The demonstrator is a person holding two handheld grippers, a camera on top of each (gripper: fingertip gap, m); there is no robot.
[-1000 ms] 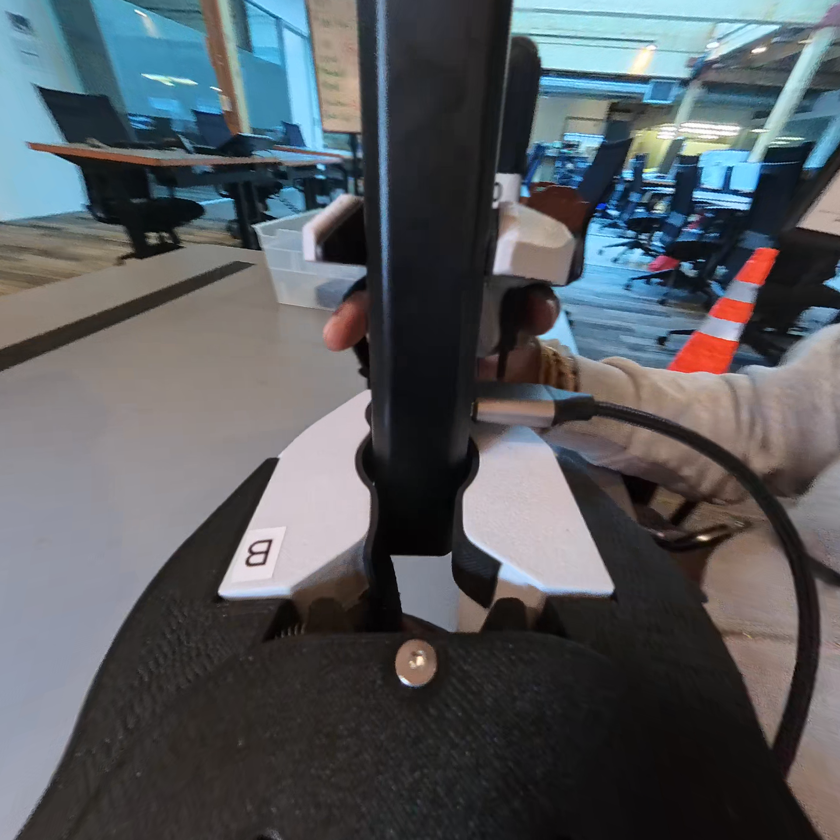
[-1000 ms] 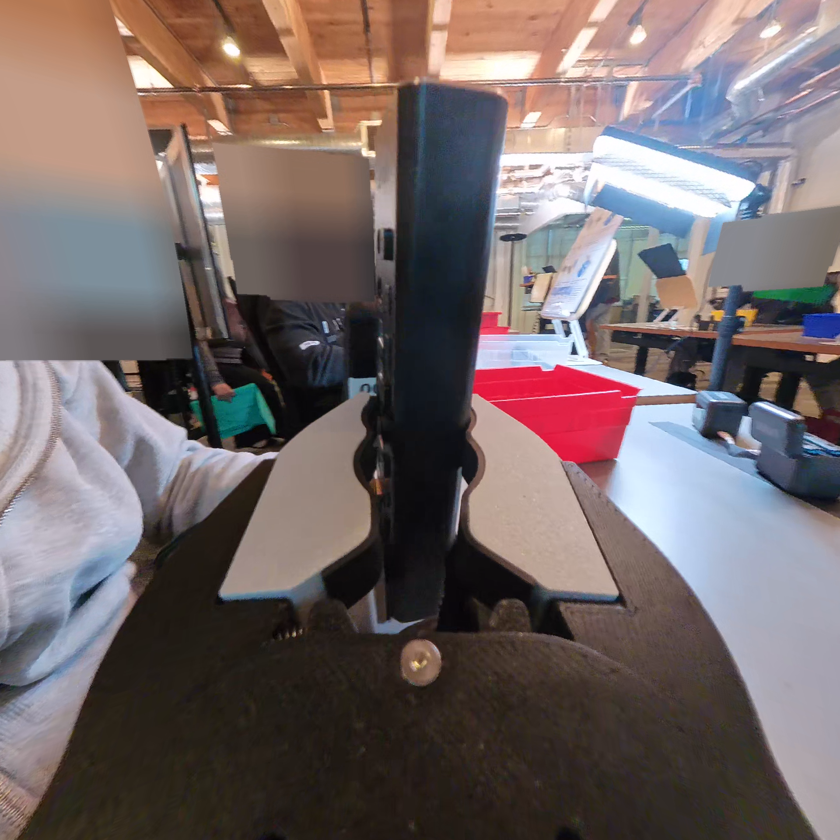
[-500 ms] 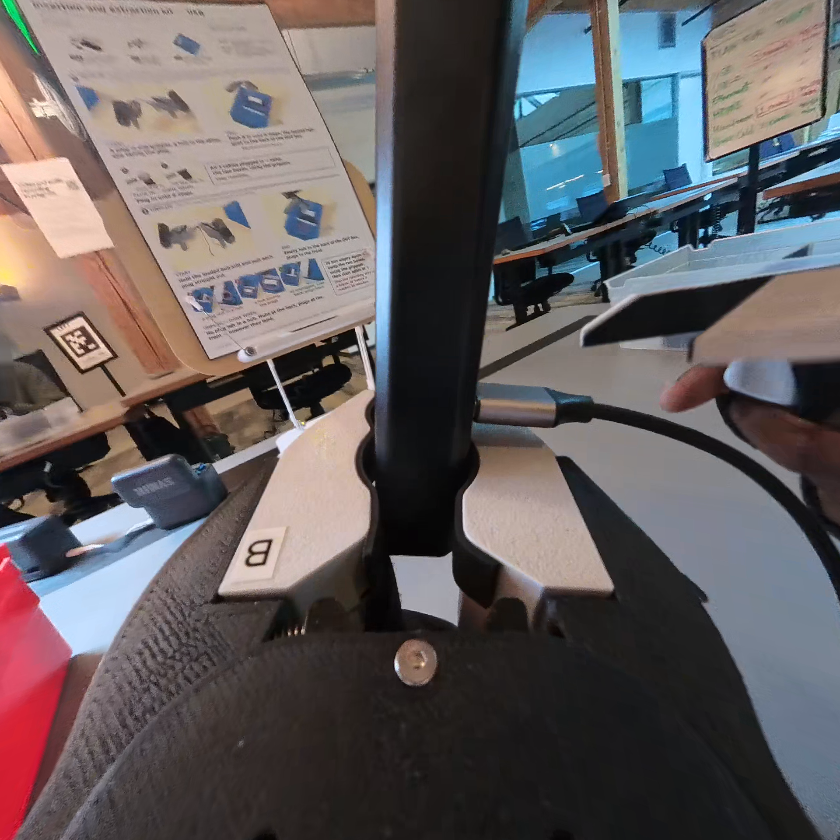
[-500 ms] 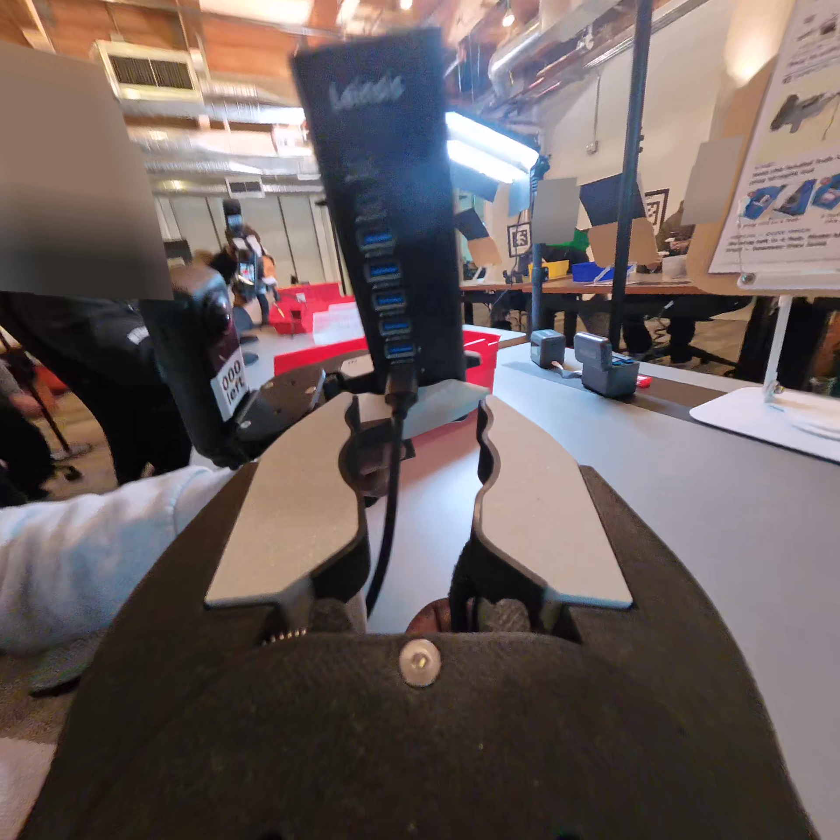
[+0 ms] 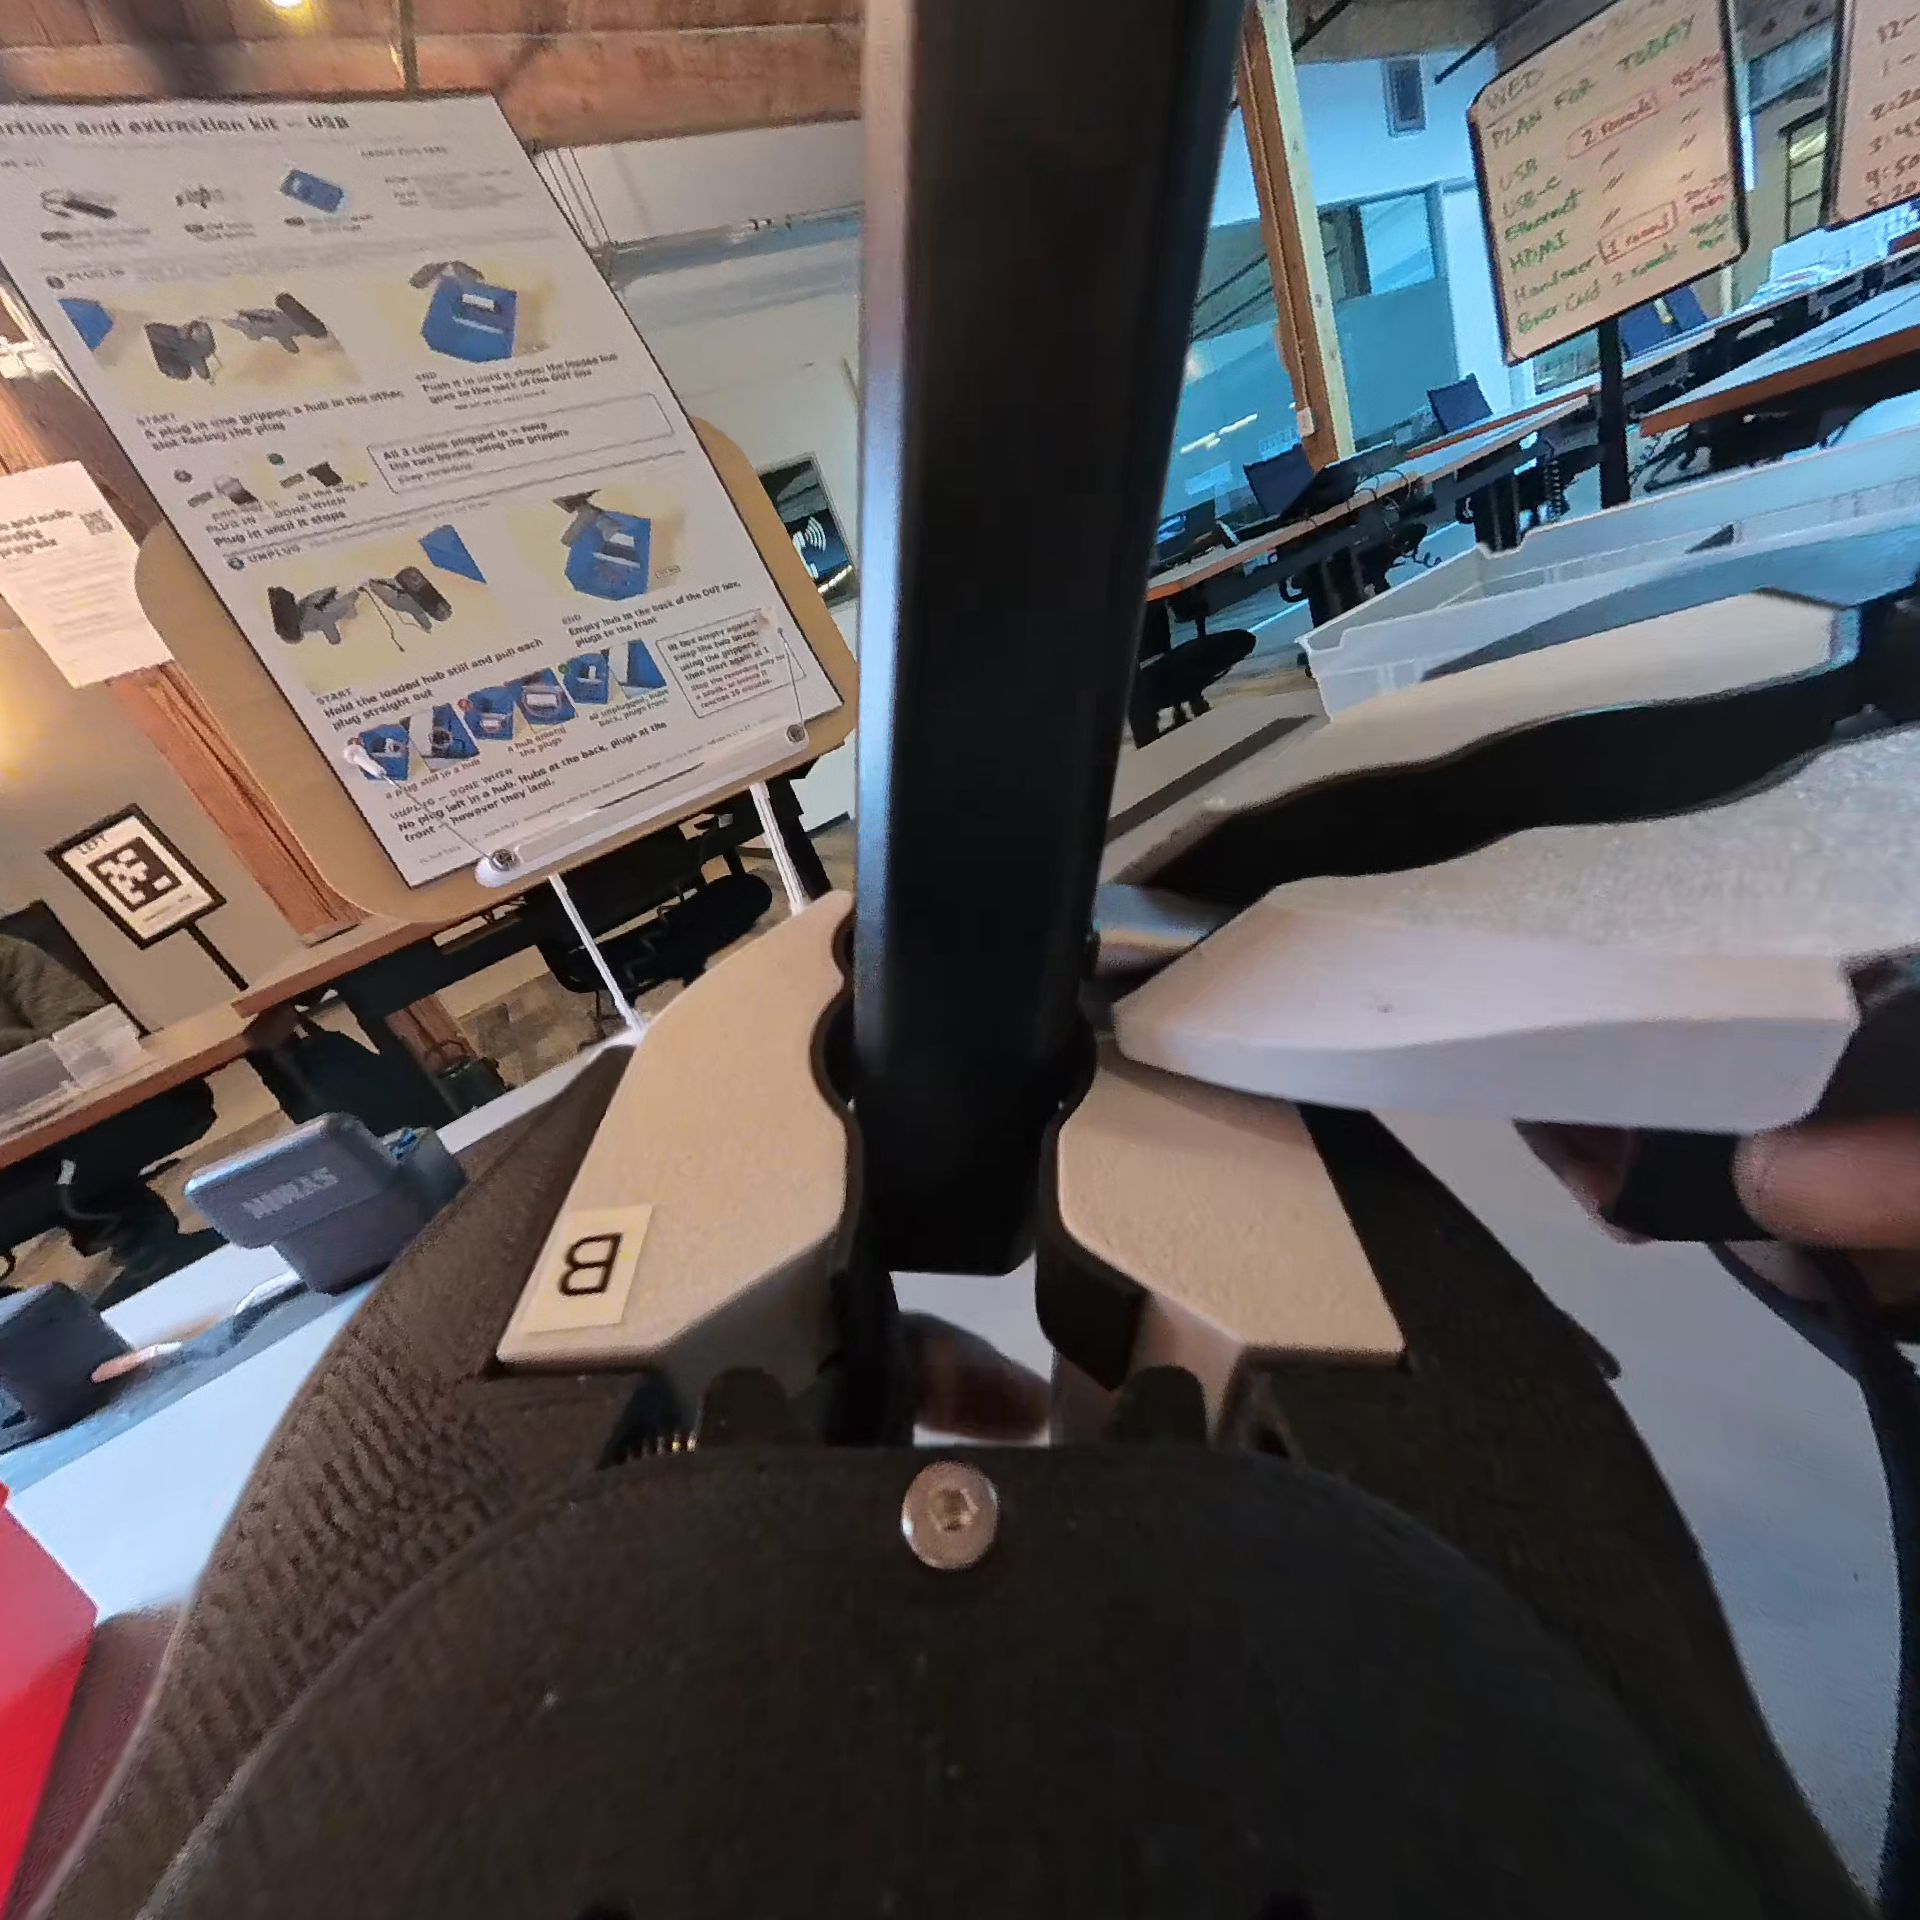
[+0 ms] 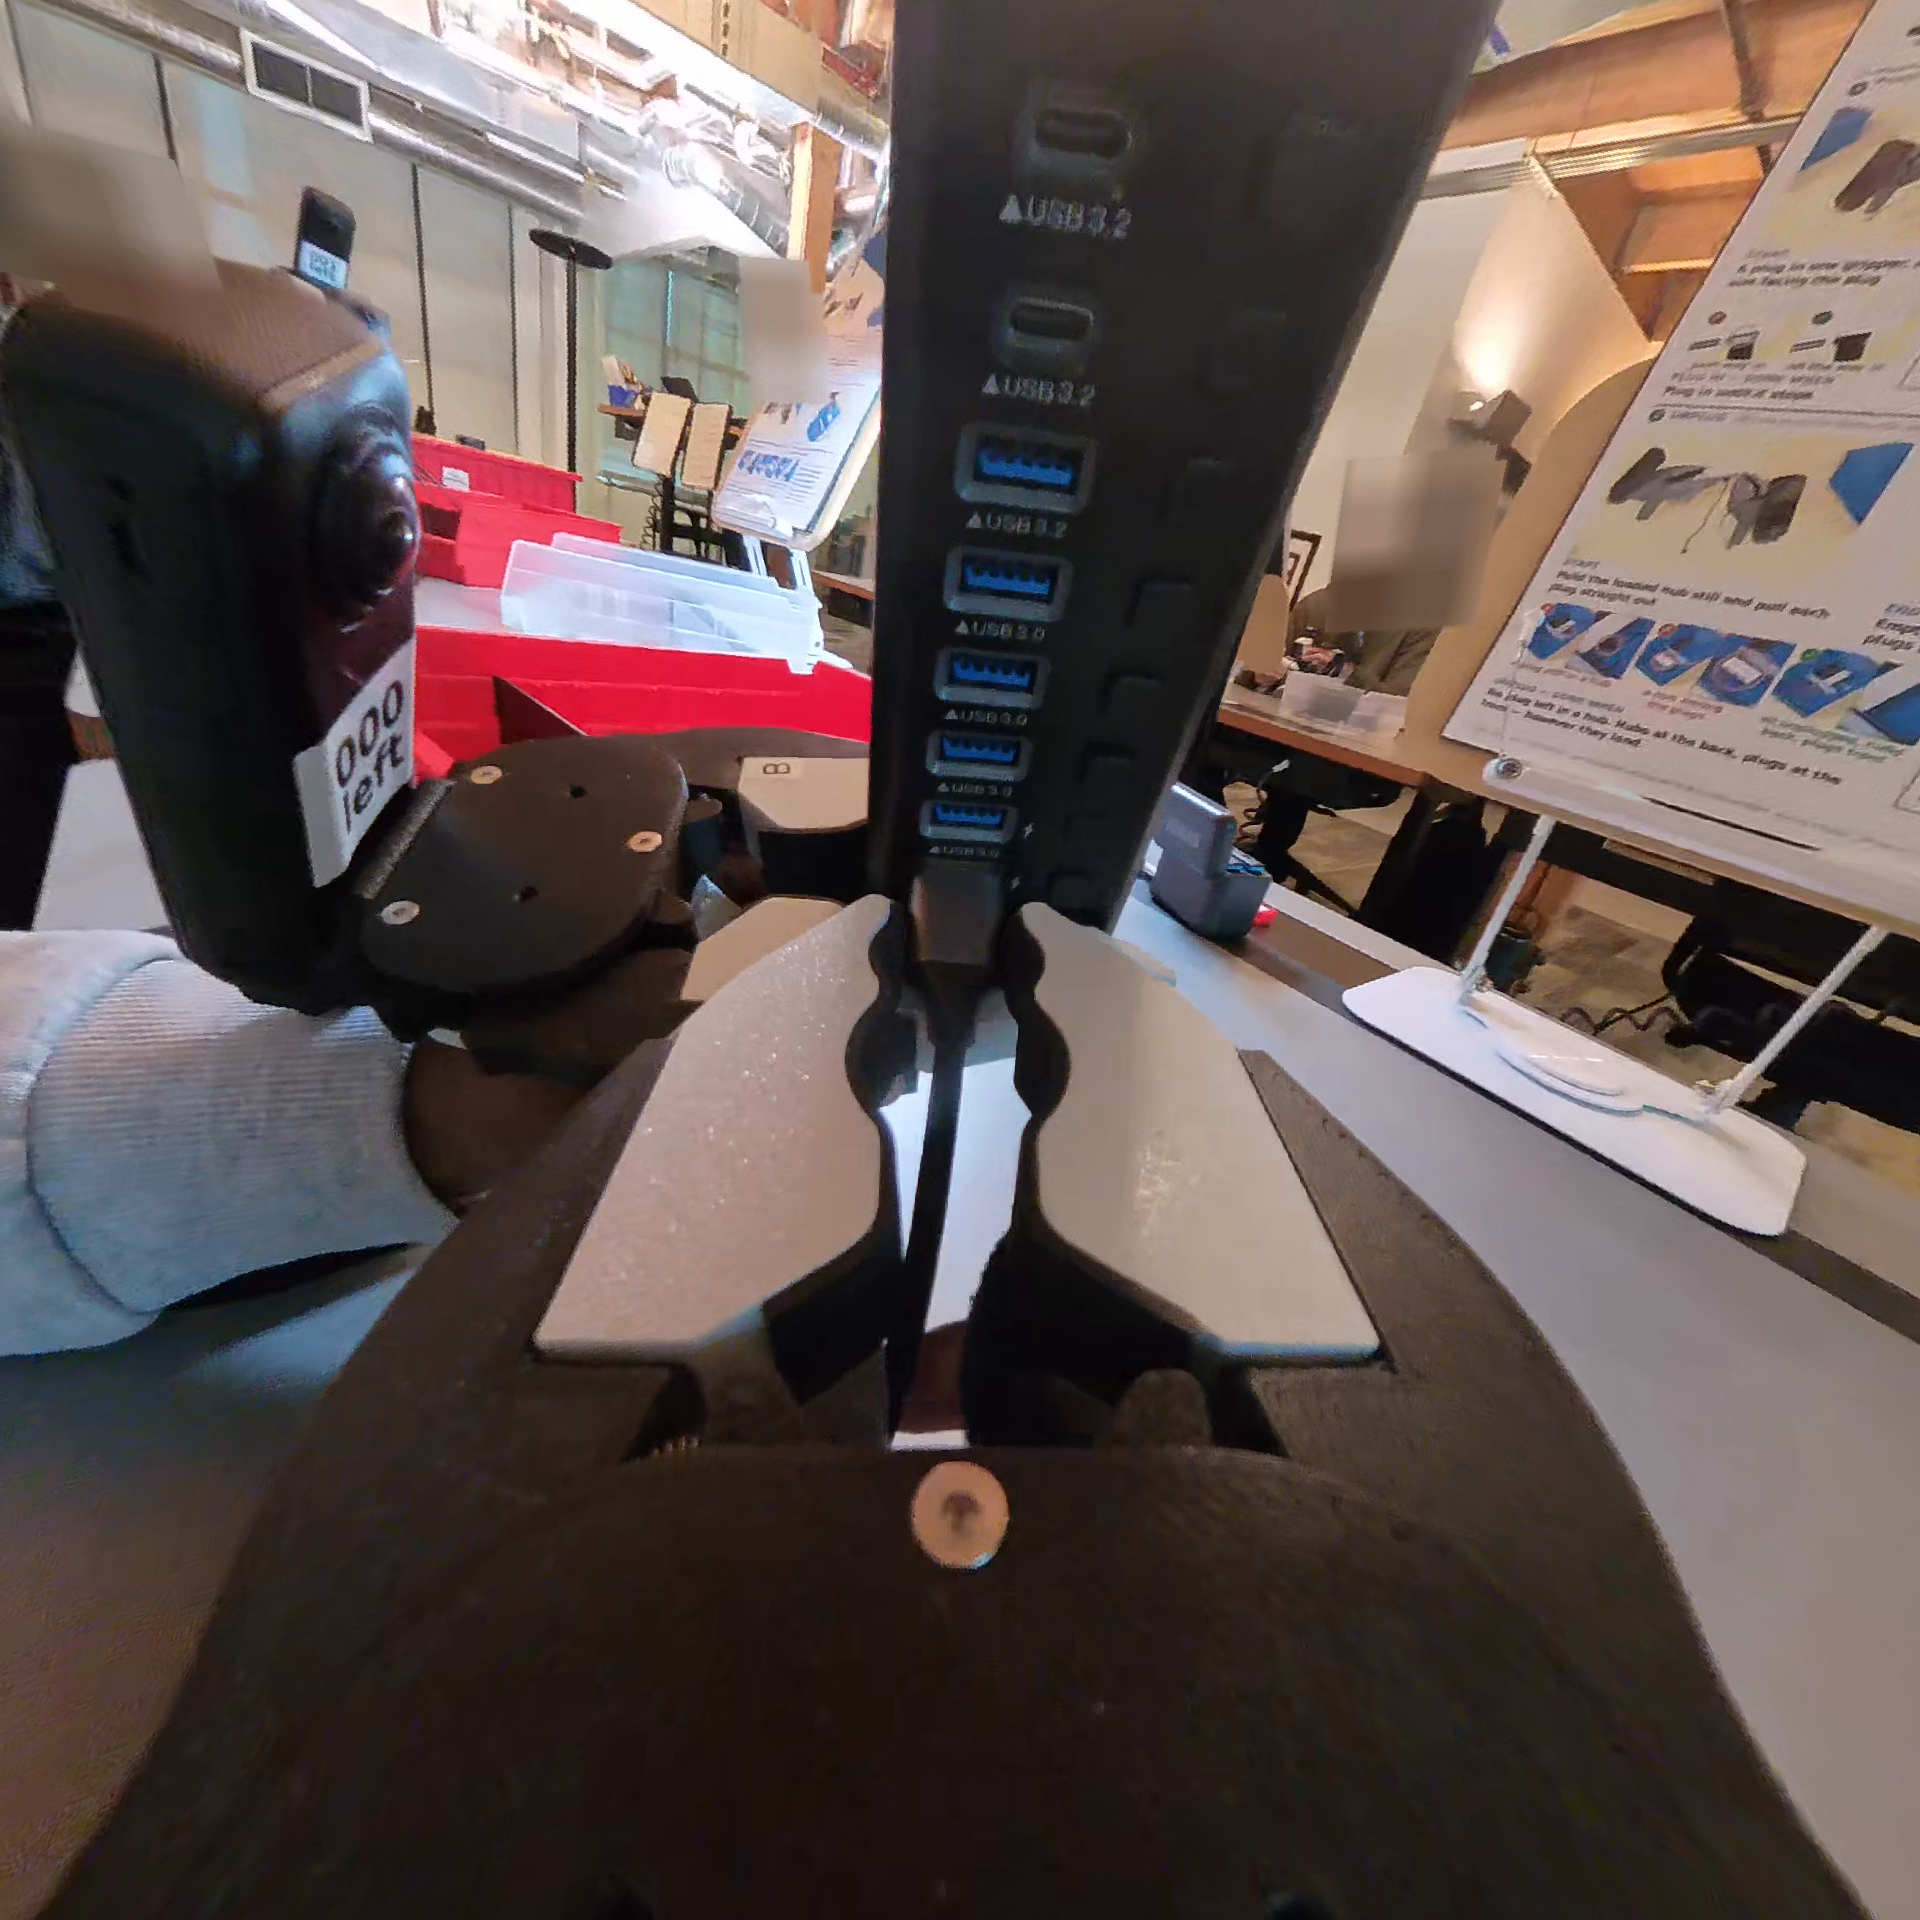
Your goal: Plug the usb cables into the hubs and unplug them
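Observation:
A black USB hub (image 5: 1018, 520) stands upright in my left gripper (image 5: 961, 997), which is shut on its lower end. In the right wrist view the hub (image 6: 1122, 416) shows a column of blue ports. A silver-grey USB plug (image 6: 951, 914) sits in the lowest port, and its black cable (image 6: 930, 1164) runs down between my fingers. My right gripper (image 6: 954, 935) is closed around that plug. In the left wrist view the right gripper's fingers (image 5: 1455, 997) come in from the right over the plug (image 5: 1132, 920).
An instruction board on a white stand (image 6: 1714, 520) is at the right; it also shows in the left wrist view (image 5: 416, 468). Grey devices (image 5: 312, 1205) lie on the grey table (image 6: 1558, 1403). Red bins (image 6: 644, 675) and a clear bin (image 5: 1558, 592) stand farther back.
My right gripper let go of the hub, backed off open, then came in and closed around the plug. My left gripper swung round with the hub, so the background has shifted.

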